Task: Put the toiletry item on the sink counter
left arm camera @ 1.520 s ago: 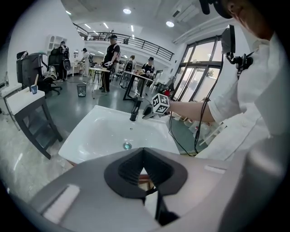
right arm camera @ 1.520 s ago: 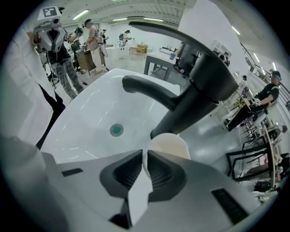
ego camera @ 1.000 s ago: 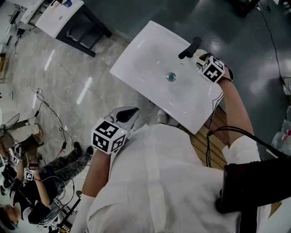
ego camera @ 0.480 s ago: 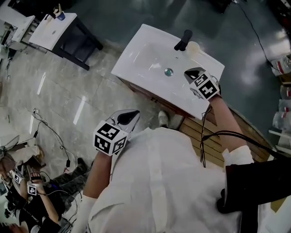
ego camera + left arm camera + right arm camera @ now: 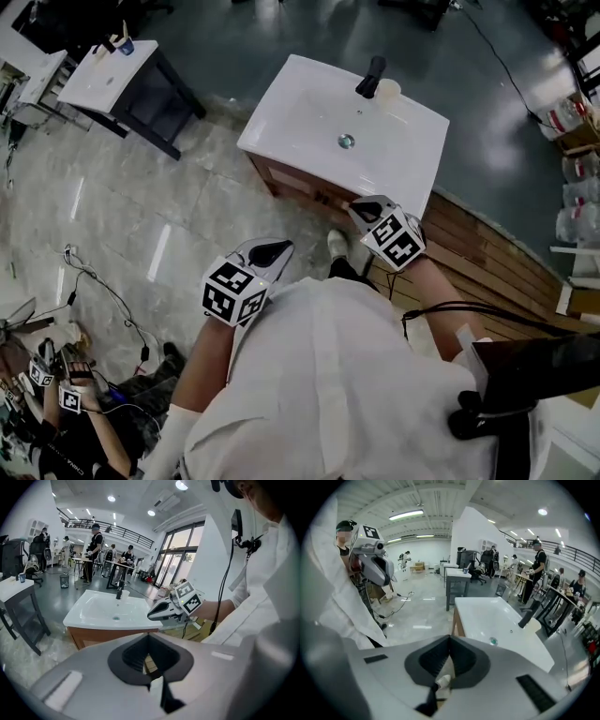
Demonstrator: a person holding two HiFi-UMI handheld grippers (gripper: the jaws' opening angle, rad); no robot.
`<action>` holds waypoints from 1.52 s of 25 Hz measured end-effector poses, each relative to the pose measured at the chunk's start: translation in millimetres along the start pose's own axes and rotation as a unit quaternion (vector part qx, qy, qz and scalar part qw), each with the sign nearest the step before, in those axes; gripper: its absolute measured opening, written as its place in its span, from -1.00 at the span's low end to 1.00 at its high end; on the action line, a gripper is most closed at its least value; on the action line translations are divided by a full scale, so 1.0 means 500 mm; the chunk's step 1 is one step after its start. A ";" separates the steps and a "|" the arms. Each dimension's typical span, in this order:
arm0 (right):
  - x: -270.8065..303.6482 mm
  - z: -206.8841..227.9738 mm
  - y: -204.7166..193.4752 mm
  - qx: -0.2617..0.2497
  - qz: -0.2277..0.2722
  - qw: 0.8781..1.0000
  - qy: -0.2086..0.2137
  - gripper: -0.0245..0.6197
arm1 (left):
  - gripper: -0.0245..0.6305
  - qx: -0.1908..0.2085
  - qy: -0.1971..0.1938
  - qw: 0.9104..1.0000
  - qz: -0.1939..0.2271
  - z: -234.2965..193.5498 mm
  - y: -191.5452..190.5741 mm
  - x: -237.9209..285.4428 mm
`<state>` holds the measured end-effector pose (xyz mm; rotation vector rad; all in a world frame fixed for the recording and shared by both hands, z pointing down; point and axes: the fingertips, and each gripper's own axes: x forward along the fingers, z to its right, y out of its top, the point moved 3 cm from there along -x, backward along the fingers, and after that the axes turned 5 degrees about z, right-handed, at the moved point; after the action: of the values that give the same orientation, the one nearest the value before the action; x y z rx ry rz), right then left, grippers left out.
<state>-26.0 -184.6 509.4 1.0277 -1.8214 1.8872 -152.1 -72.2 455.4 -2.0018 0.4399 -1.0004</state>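
A white sink counter [image 5: 403,169] on a wooden cabinet stands ahead of me, with a black faucet [image 5: 372,77] at its back edge. A small cream round toiletry item [image 5: 387,89] rests on the counter right beside the faucet, and shows as the cream item [image 5: 533,624] in the right gripper view. My right gripper [image 5: 363,208] hangs shut and empty just off the counter's near edge. My left gripper [image 5: 270,249] is shut and empty too, held near my body over the floor, well left of the cabinet. Both pairs of jaws meet with nothing between them.
A second white-topped stand [image 5: 103,75] on a dark frame sits at the upper left. Wooden decking [image 5: 487,272] runs along the right of the cabinet. Bottles [image 5: 570,114] are stacked at the far right. Seated people [image 5: 56,412] and floor cables [image 5: 103,272] are at lower left.
My right gripper has pulled back from beside the faucet to the counter's near edge, leaving the cream item by the faucet. The left gripper barely moved.
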 end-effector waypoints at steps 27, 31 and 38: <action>-0.108 -0.354 0.032 -0.037 0.052 0.998 0.028 -0.91 | -0.91 0.004 -0.035 0.999 -0.004 0.141 -0.152 -0.128; -0.099 -0.363 0.038 -0.039 0.060 0.997 0.030 -0.91 | -0.91 0.007 -0.034 0.999 -0.008 0.142 -0.165 -0.128; -0.084 -0.369 0.040 -0.052 0.056 0.996 0.038 -0.91 | -0.91 0.008 -0.019 1.000 -0.004 0.130 -0.169 -0.134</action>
<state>-60.3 0.2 479.9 0.8224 -1.9481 1.8447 -147.3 53.0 468.9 -2.0069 0.4018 -0.9660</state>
